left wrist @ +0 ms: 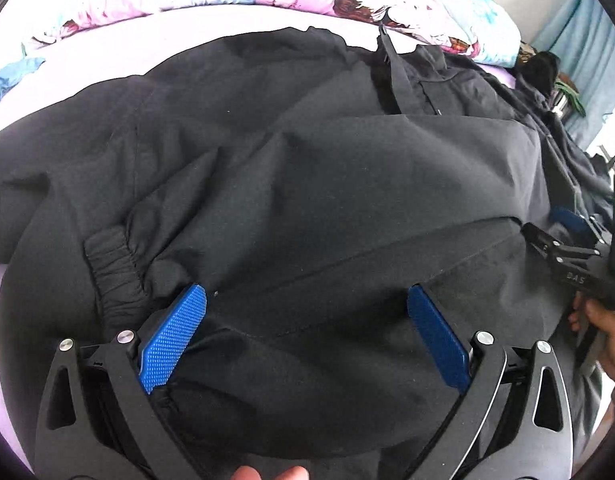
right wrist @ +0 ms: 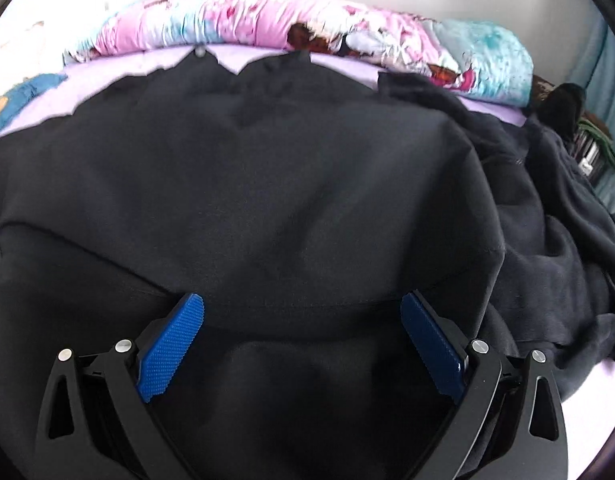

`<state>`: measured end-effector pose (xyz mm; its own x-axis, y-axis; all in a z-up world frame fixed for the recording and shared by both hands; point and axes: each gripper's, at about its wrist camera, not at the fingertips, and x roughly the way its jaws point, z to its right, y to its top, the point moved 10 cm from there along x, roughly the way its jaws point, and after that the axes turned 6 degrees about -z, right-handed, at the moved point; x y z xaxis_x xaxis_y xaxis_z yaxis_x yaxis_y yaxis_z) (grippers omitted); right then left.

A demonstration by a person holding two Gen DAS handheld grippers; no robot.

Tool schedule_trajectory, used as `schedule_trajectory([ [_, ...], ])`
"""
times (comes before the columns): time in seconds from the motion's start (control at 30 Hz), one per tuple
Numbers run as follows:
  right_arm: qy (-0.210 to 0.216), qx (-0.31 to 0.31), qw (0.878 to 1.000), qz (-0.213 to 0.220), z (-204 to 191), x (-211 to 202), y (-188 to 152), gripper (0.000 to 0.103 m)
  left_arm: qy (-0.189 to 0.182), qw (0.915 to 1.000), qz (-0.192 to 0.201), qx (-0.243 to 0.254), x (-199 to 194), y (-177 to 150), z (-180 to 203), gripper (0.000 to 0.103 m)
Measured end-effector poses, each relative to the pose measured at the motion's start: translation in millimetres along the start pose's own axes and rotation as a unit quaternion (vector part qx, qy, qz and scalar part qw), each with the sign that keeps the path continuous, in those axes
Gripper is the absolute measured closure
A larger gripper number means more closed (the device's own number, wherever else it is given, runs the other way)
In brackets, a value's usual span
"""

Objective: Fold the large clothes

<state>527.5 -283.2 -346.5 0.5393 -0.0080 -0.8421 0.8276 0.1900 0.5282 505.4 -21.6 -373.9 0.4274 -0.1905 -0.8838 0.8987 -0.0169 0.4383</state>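
1. Black fabric fills both views: a large black jacket (left wrist: 307,184) lies spread on the bed (left wrist: 107,52), over a lilac sheet, with 1 sleeve folded in across the body so its elastic cuff (left wrist: 111,264) sits near the lower left.
2. The left gripper (left wrist: 307,300) hovers low over the near part of the garment, its blue-padded fingers (left wrist: 173,332) spread wide with only cloth lying below them; nothing is pinched. That wide stance likely suits scooping up a thick, doubled edge.
3. The right gripper (right wrist: 303,308) does the same on its own side: fingers (right wrist: 169,344) wide apart, holding nothing, poised over a seam or folded edge (right wrist: 307,304) that runs across just ahead of the tips.
4. From the left wrist view, the right gripper shows at the far right edge, so the 2 tools are spaced along the same near edge, probably to lift it evenly.
5. A second dark garment (right wrist: 567,264) lies rumpled to the right, touching or overlapping the jacket; I cannot tell which.
6. A floral quilt (right wrist: 307,28) is bunched along the far side of the bed, well clear of the folding area.
7. My judgement: the sleeves look to be tucked in, and a lengthwise fold of the body remains.
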Motion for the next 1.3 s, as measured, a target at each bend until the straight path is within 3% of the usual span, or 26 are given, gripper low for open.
schedule_trajectory([
  [0.1, 0.001, 0.008, 1.0, -0.016, 3, -12, 7, 0.006, 0.02, 0.9998, -0.007, -0.001, -6, 3, 1, 0.006],
  [0.2, -0.014, 0.013, 0.999, 0.04, 11, -56, 23, 0.006, 0.016, 0.9994, -0.012, -0.028, -25, 11, -3, 0.006],
  [0.27, -0.026, 0.025, 0.998, 0.045, 22, -69, 22, 0.006, 0.014, 0.999, 0.01, -0.041, -44, 20, -12, 0.006],
  [0.37, -0.015, 0.058, 0.998, 0.023, 36, -64, 8, 0.006, 0.025, 0.9983, 0.01, -0.052, -48, 17, -26, 0.006],
  [0.5, -0.005, 0.048, 0.998, -0.026, 36, -22, -24, 0.005, 0.029, 0.9986, -0.006, -0.044, -22, 4, -37, 0.006],
  [0.6, 0.002, 0.053, 0.998, -0.027, 35, -20, -24, 0.005, 0.049, 0.9988, 0.001, -0.007, -22, 2, -35, 0.006],
  [0.7, -0.003, 0.059, 0.998, -0.017, 32, -38, -14, 0.006, 0.036, 0.999, 0.006, -0.025, -42, 6, -41, 0.006],
  [0.77, -0.027, 0.034, 0.999, -0.006, 23, -54, -3, 0.006, 0.042, 0.9981, 0.025, -0.037, -66, 17, -51, 0.006],
  [0.83, -0.03, 0.024, 0.999, 0.006, 8, -70, 8, 0.006, 0.029, 0.9967, 0.054, -0.054, -97, 27, -62, 0.006],
  [1.0, -0.032, 0.026, 0.999, 0.032, -27, -105, 42, 0.006, 0.013, 0.9934, 0.084, -0.077, -140, 39, -93, 0.006],
  [1.07, -0.021, 0.02, 0.998, 0.047, -51, -119, 54, 0.006, 0.022, 0.9902, 0.104, -0.09, -159, 44, -117, 0.006],
  [1.13, -0.039, 0.004, 0.998, 0.053, -70, -127, 61, 0.006, 0.027, 0.9872, 0.113, -0.11, -171, 47, -142, 0.006],
  [1.3, -0.014, -0.027, 0.997, 0.07, -132, -135, 77, 0.006, 0.025, 0.9795, 0.129, -0.152, -197, 45, -207, 0.006],
])
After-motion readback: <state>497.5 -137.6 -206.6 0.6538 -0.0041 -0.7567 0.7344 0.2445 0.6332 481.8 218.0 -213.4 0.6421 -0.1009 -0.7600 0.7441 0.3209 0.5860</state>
